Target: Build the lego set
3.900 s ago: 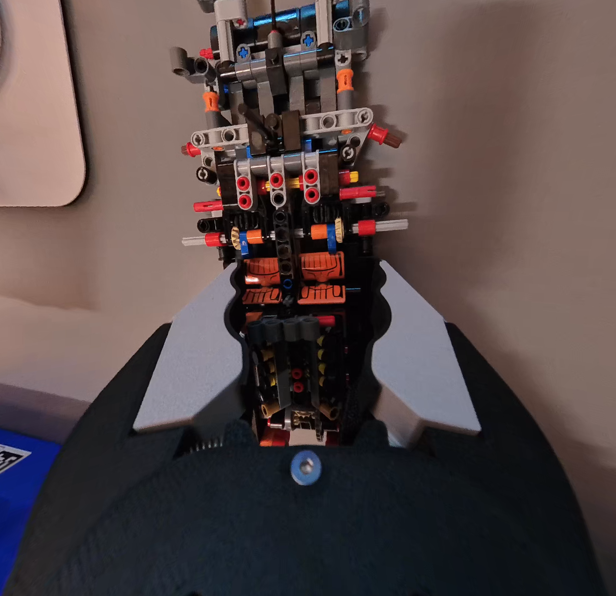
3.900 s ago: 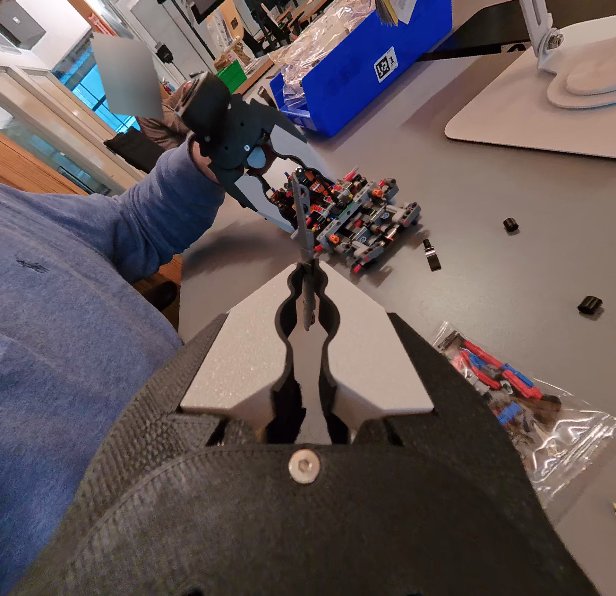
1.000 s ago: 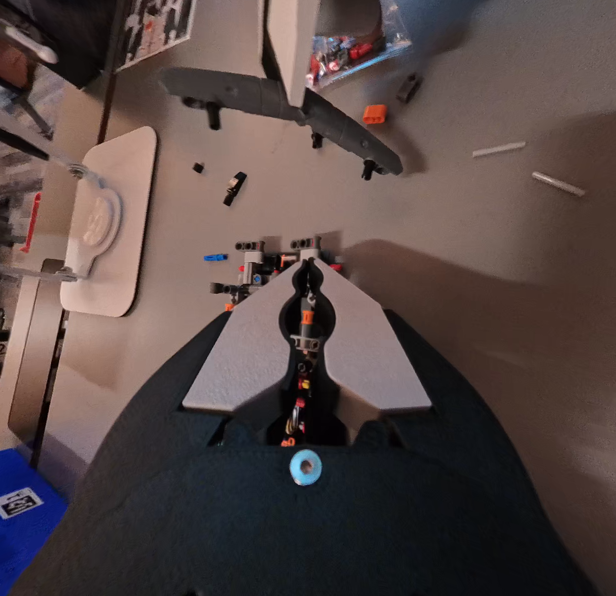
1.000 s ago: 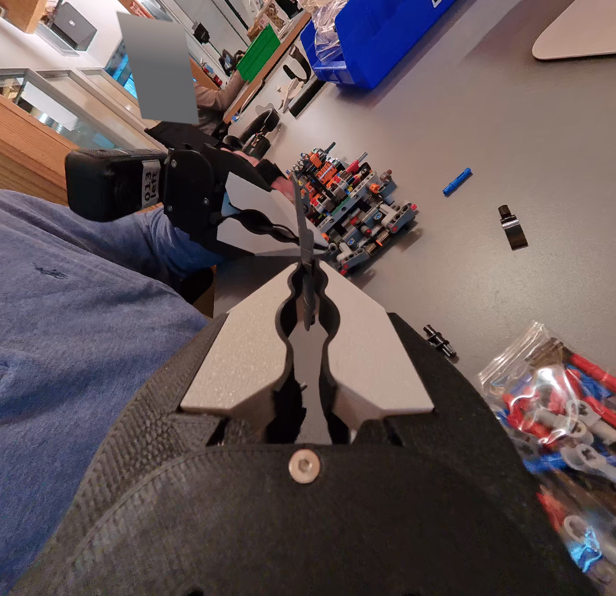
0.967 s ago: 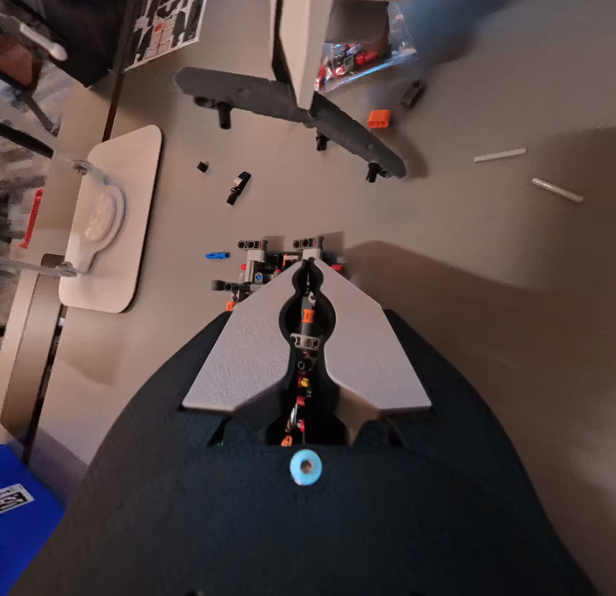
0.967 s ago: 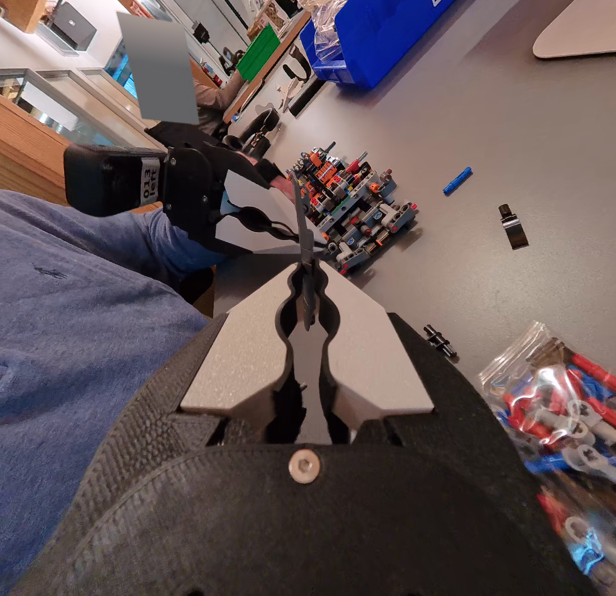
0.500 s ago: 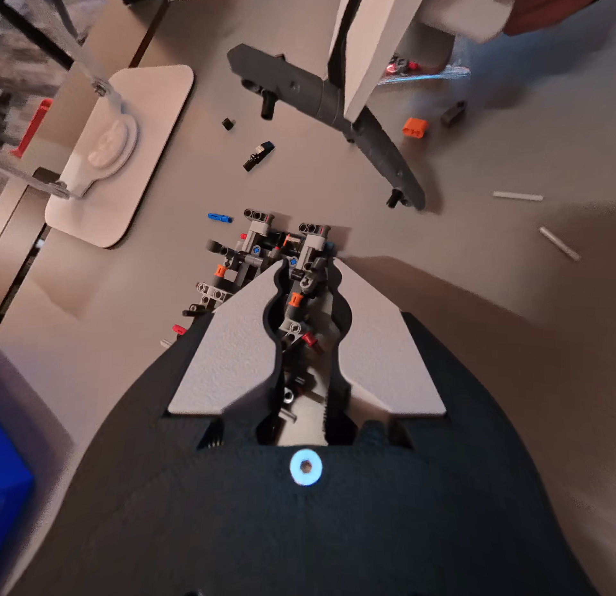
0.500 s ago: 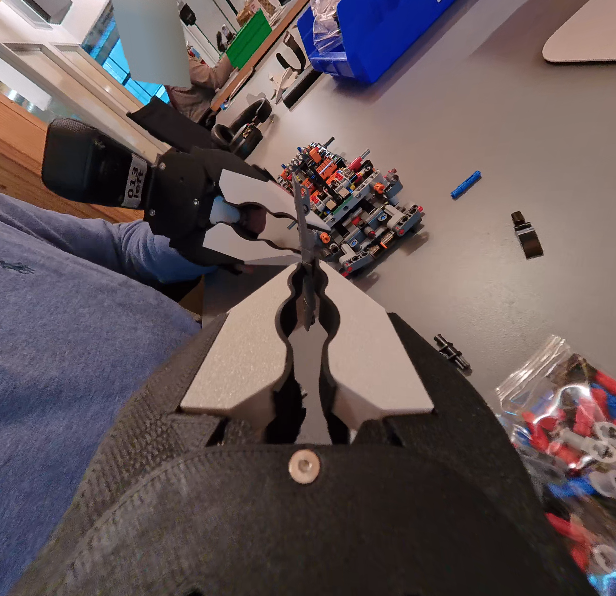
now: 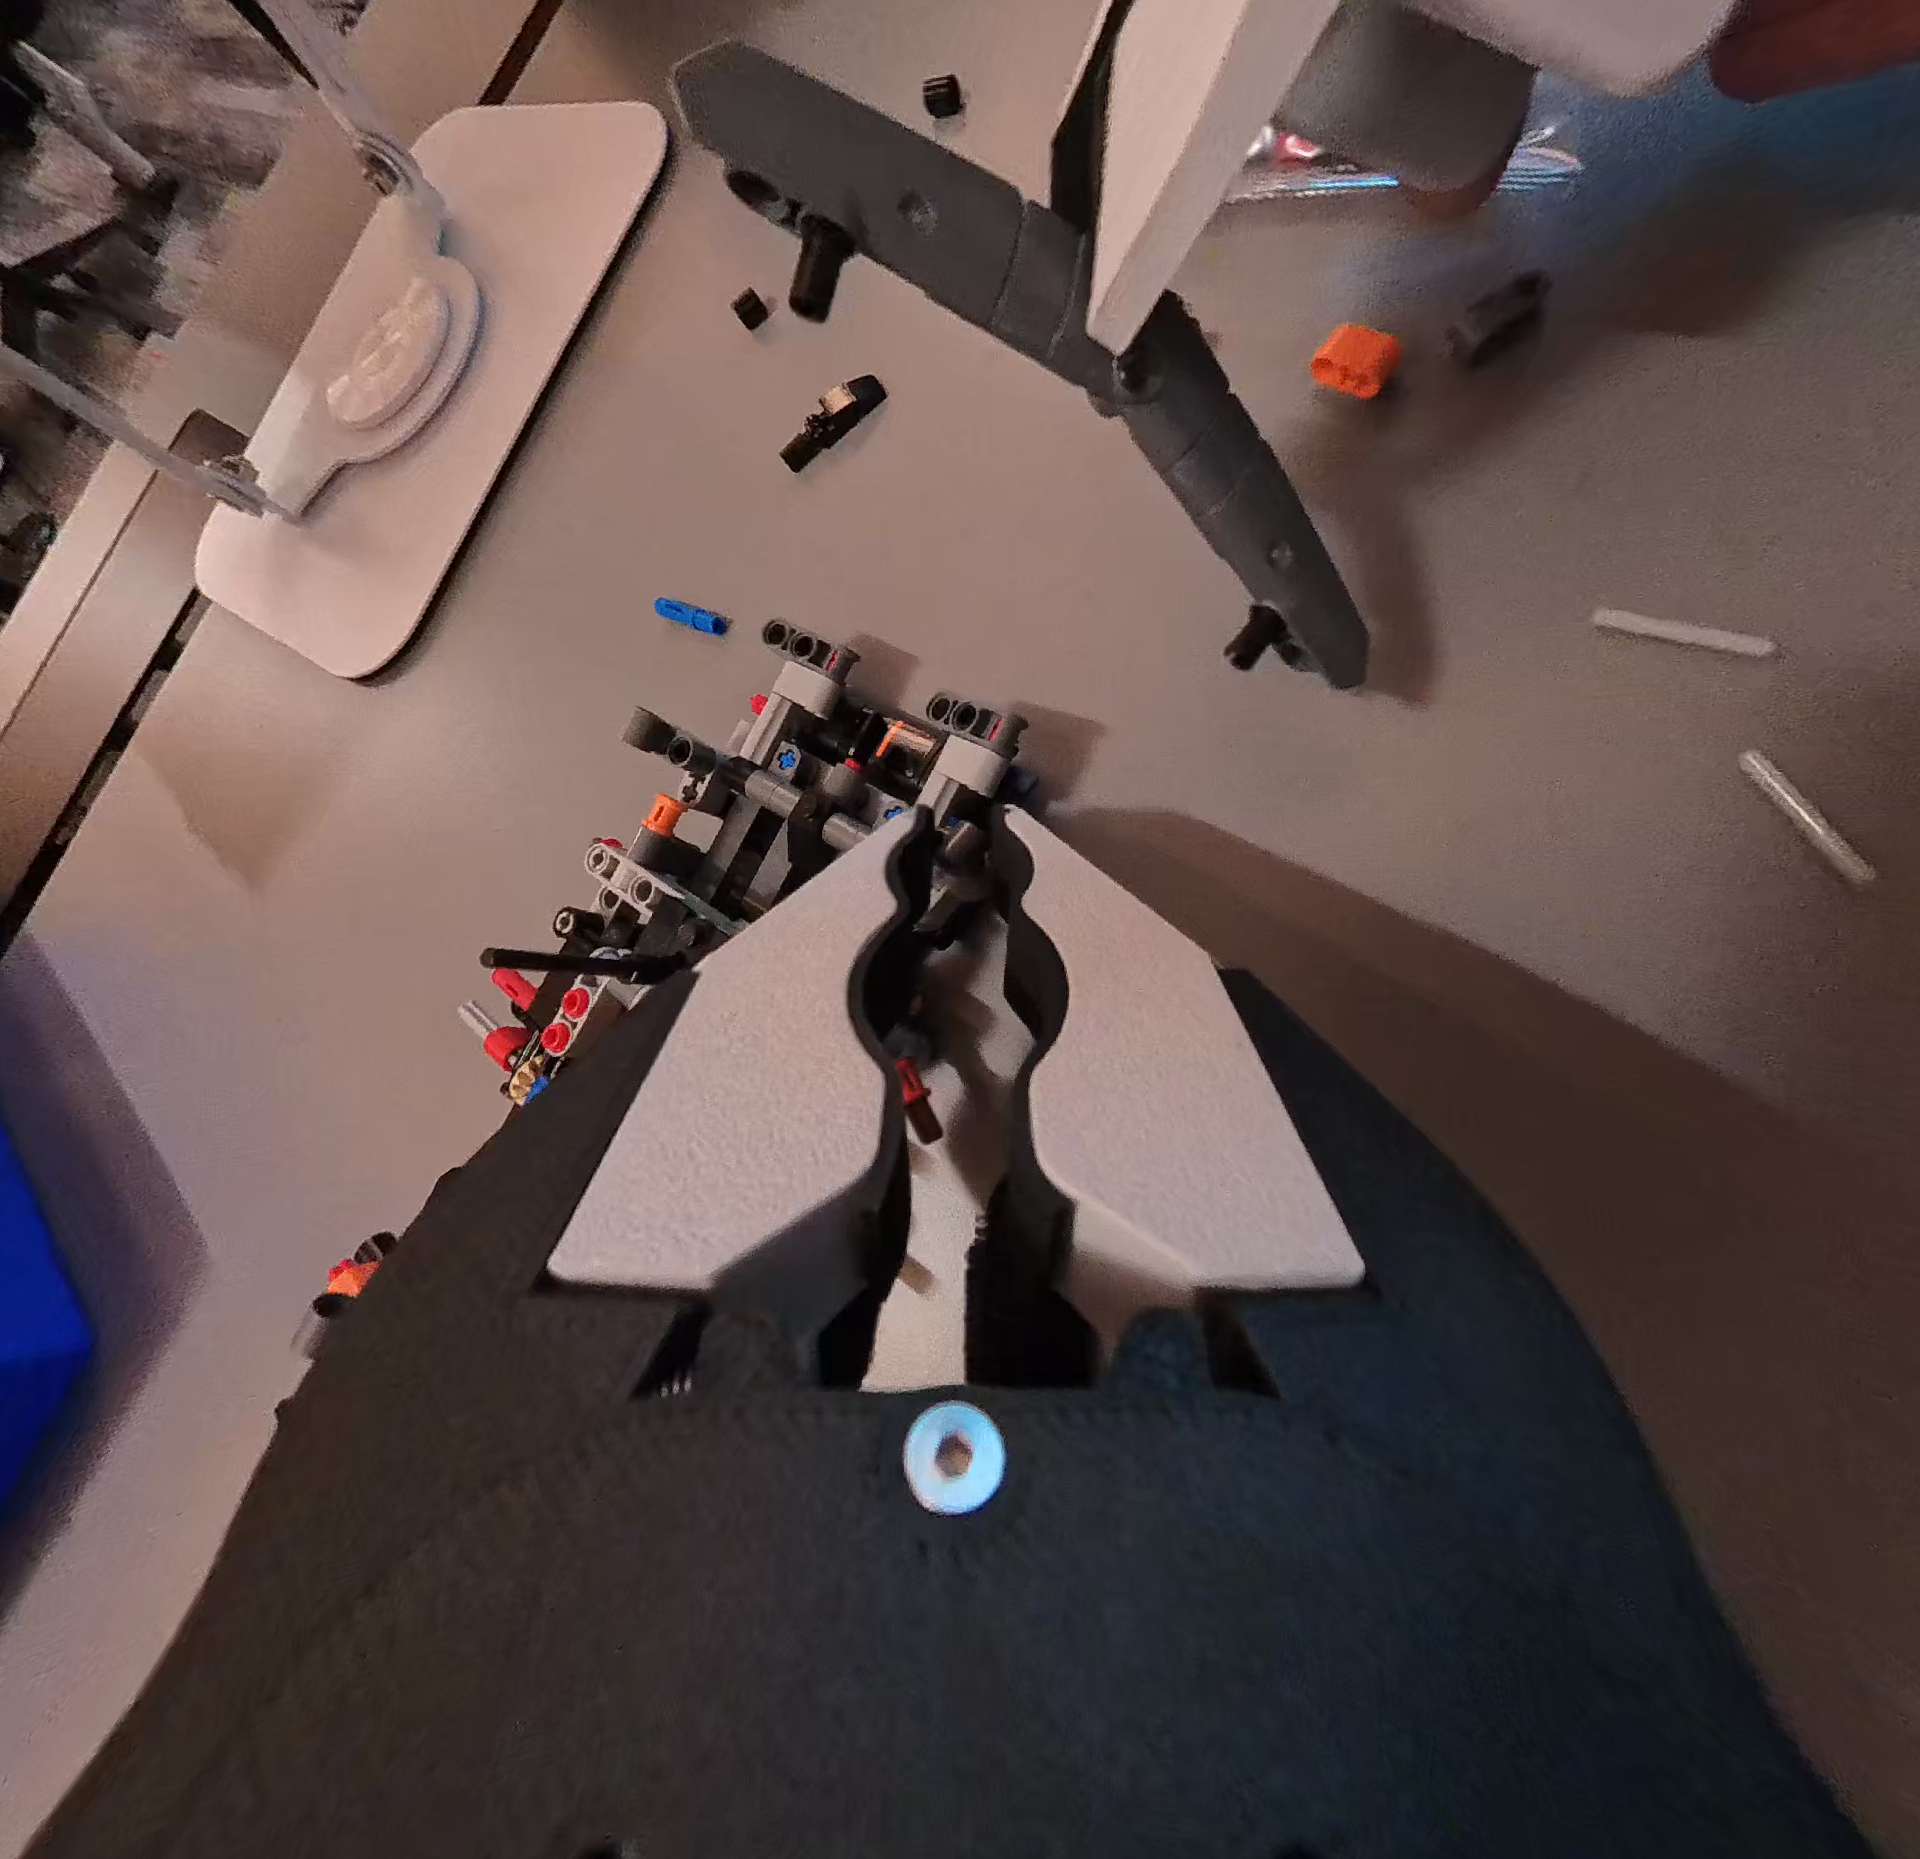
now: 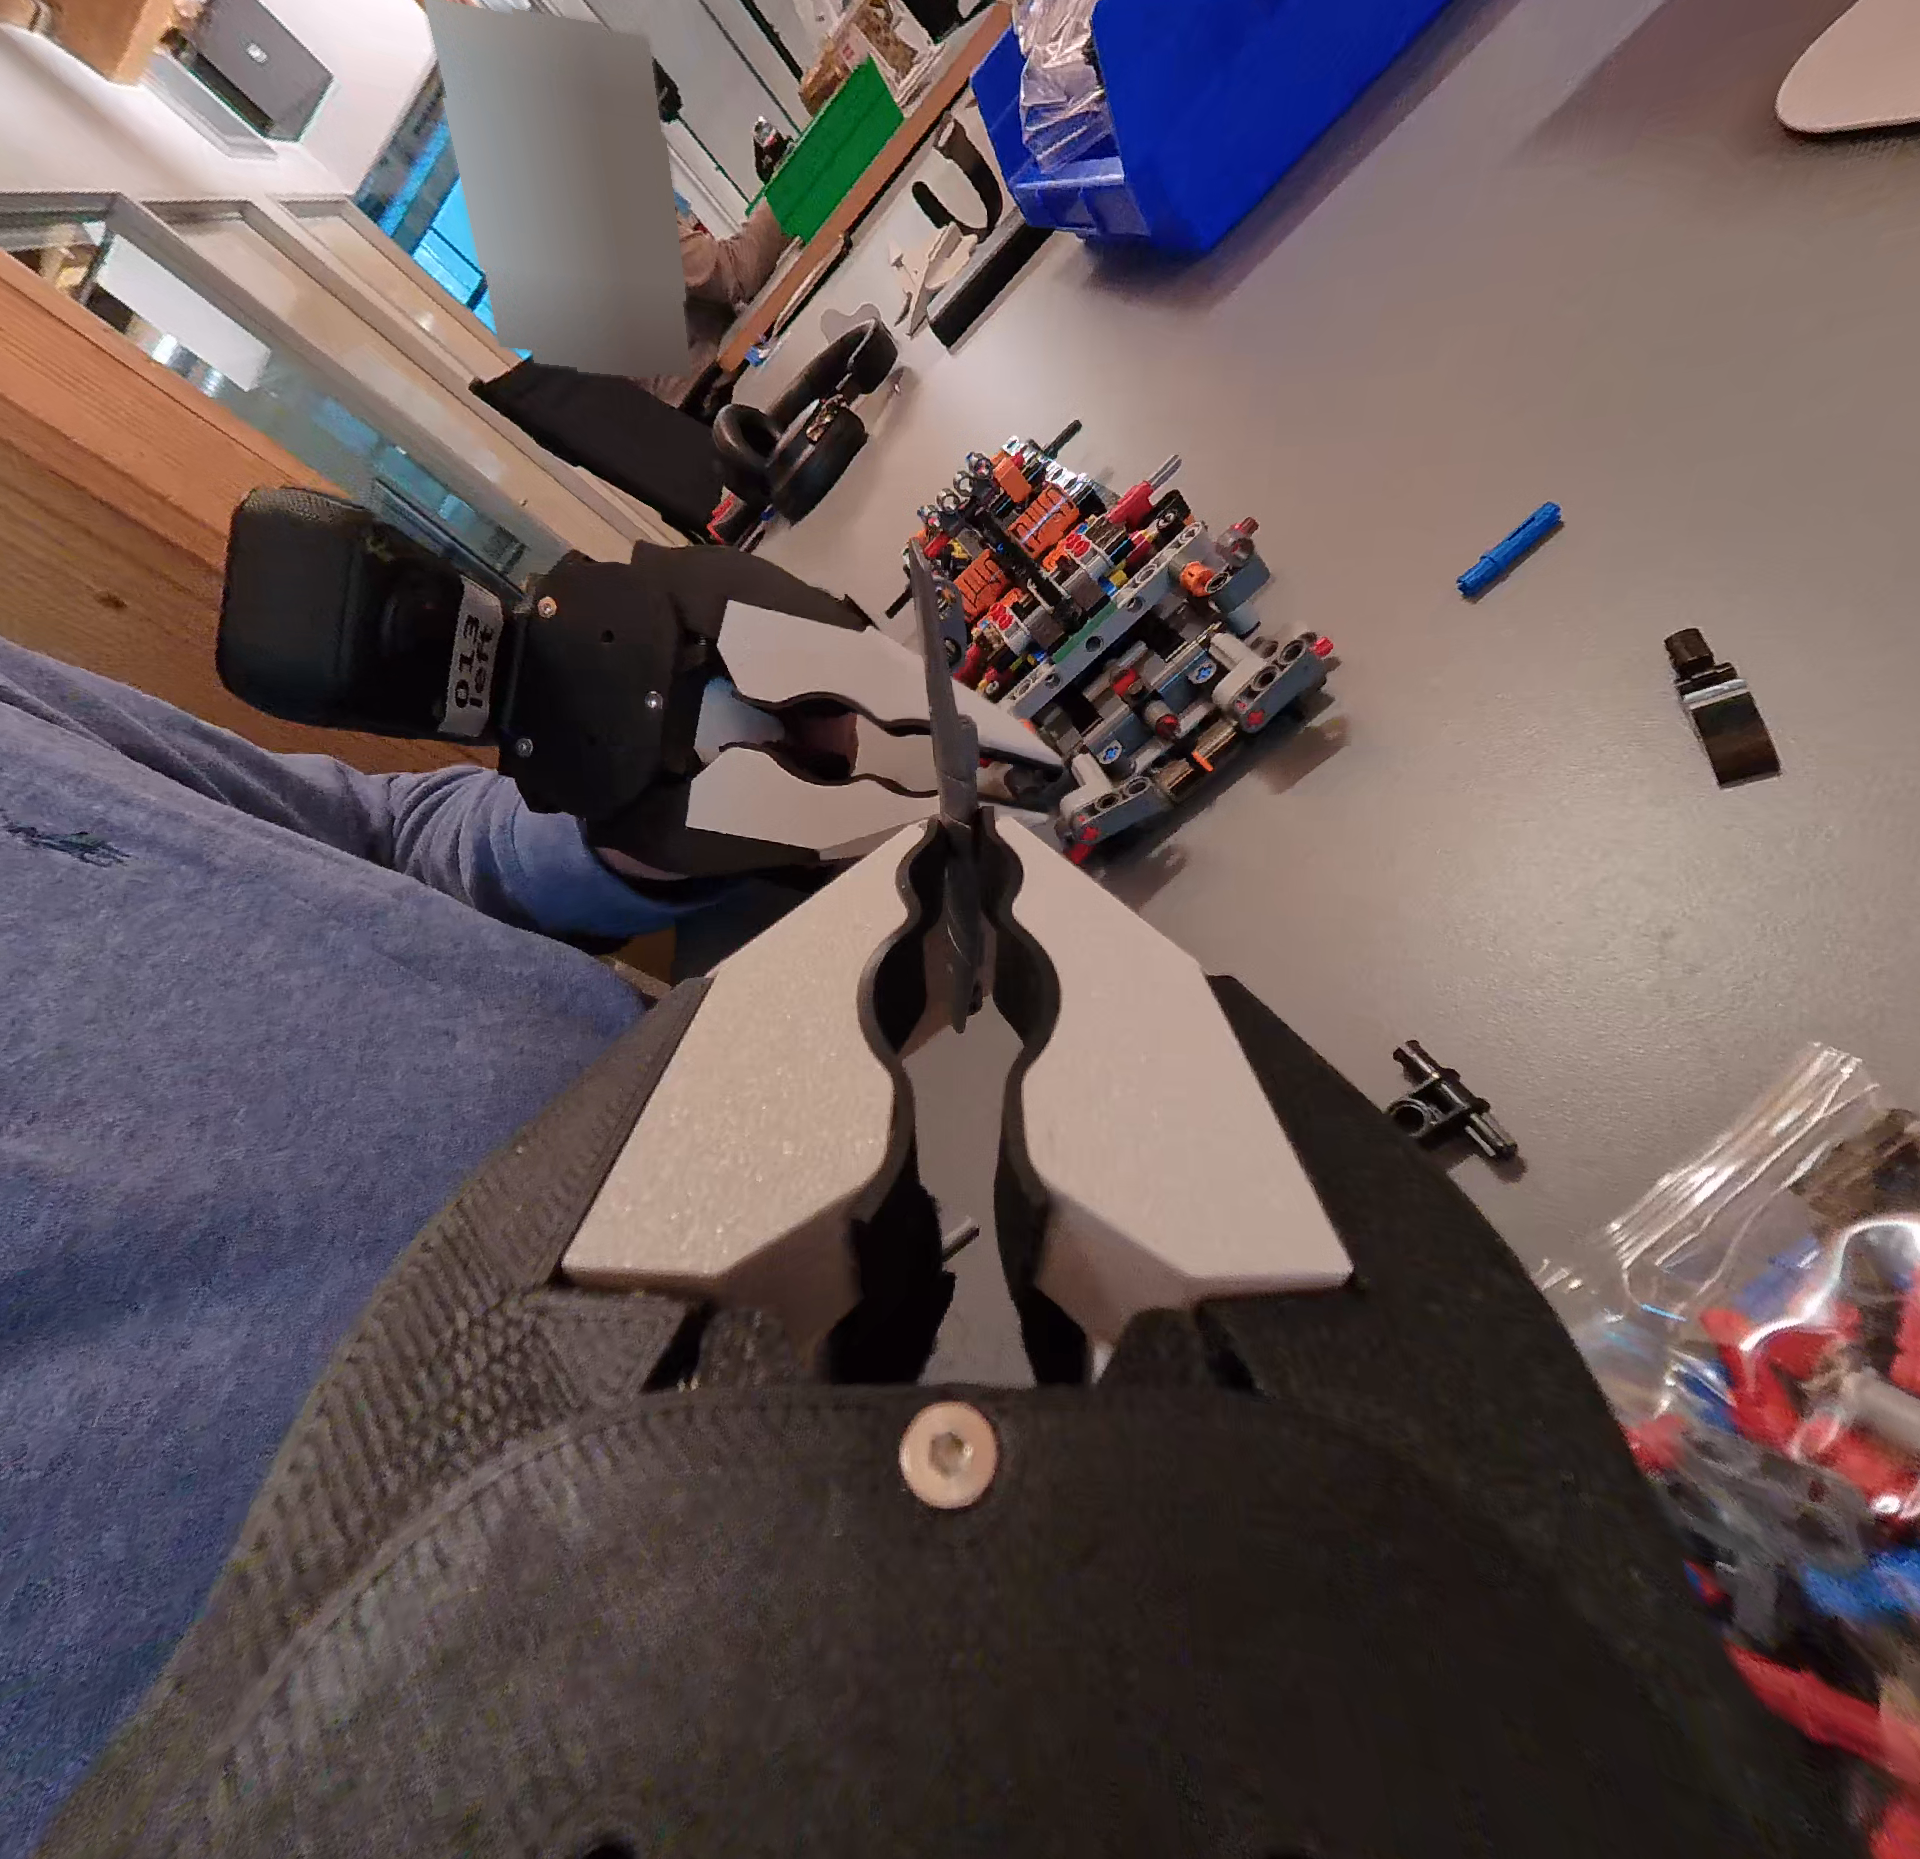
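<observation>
We hold a long dark grey curved panel (image 10: pixel 951 729) clamped edge-on in our right gripper (image 10: pixel 951 833), its fingers closed tight on it above the grey table (image 10: pixel 1558 874). Our left gripper (image 9: pixel 956 838) sits over the near edge of the lego assembly (image 10: pixel 1122 635), which rests on the table; its fingers stand slightly apart, and we cannot tell whether they grip anything. A blue pin (image 10: pixel 1507 562) lies just beyond the assembly, a bag of parts (image 10: pixel 1787 1394) nearer us.
</observation>
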